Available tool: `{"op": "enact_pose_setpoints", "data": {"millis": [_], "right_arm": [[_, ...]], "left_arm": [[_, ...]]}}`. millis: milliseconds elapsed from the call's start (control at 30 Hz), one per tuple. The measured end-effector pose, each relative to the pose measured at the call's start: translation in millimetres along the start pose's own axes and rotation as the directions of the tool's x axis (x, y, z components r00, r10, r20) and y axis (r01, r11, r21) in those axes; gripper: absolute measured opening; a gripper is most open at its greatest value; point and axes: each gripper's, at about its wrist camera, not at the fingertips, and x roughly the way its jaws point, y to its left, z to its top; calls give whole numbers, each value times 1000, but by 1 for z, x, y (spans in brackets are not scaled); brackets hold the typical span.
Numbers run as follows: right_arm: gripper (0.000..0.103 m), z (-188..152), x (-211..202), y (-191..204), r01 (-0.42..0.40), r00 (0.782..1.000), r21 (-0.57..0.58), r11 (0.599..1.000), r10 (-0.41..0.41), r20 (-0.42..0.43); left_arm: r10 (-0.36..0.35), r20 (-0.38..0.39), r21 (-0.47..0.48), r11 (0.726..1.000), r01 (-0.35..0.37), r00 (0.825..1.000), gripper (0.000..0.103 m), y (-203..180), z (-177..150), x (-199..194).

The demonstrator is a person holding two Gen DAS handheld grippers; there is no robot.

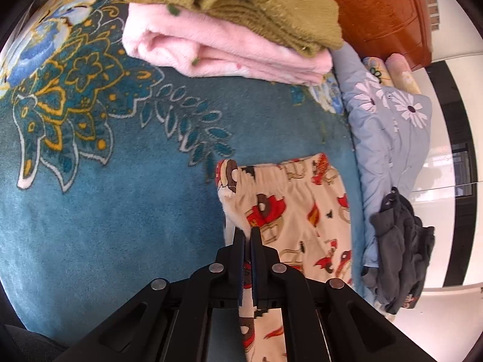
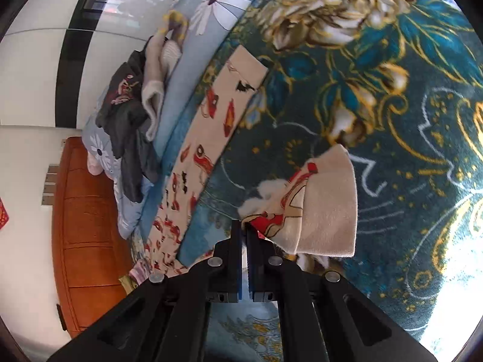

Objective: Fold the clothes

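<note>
**While both grippers pinch the pants, a fold is under way**

Left gripper (image 1: 247, 230) clenches the pants (image 1: 289, 211) below the waistband, near the blanket's (image 1: 90, 211) right edge. Right gripper (image 2: 244, 226) clamps a lifted cuff. Next, probably: carry cuff toward waistband, keeping the edges aligned.

We cannot see how much of the printed pants (image 1: 289, 211) sits between the left gripper (image 1: 247, 235) fingers, since the black frame covers the cloth below the tips. The pant leg runs out of the left wrist view at the bottom edge. In the right wrist view, the right gripper (image 2: 244, 232) hides the edge of the cuff (image 2: 320, 208) it pinches. The olive towel (image 1: 241, 3) is cut off at the top. The print on the dark grey garment (image 1: 401, 247) is too small to read.
</note>
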Motion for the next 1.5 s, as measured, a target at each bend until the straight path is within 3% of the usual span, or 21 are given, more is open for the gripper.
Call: {"op": "enact_pose_setpoints", "data": {"millis": [200,333,500,700,867,1000,1033,1133,1267,1367,1500], "right_arm": [[2,44,4,43,-90,995,-50,995,91,30],[2,79,20,63,-113,992,-68,991,116,41],[2,122,53,87,-87,995,-86,993,91,39],[2,164,105,97,-25,999,-72,997,27,32],[2,177,133,103,20,1000,-76,997,-18,22],[2,184,141,99,61,998,-60,996,-60,26],[2,186,143,96,72,997,-50,996,-71,28],[3,188,150,92,111,994,-38,993,-110,25],[3,187,159,92,163,987,-57,985,-162,16],[4,184,159,95,186,983,-97,978,-186,8],[7,181,149,101,175,984,-141,974,-176,5]], "left_arm": [[-40,-14,42,998,41,999,3,-45,13,-18],[-2,-30,116,993,5,1000,3,-93,24,-8],[21,-69,163,987,-10,997,3,-150,44,30],[133,-93,250,962,-106,987,3,-189,47,81],[186,-102,280,948,-151,977,4,-197,47,109],[166,-121,291,948,-125,979,6,-203,50,122],[162,-127,294,948,-119,979,12,-205,50,124],[129,-139,309,948,-81,982,46,-207,49,126],[48,-133,284,959,-8,990,52,-198,50,110],[94,-54,280,957,-75,994,54,-174,50,91],[204,-7,215,956,-198,979,54,-119,47,82]]}}
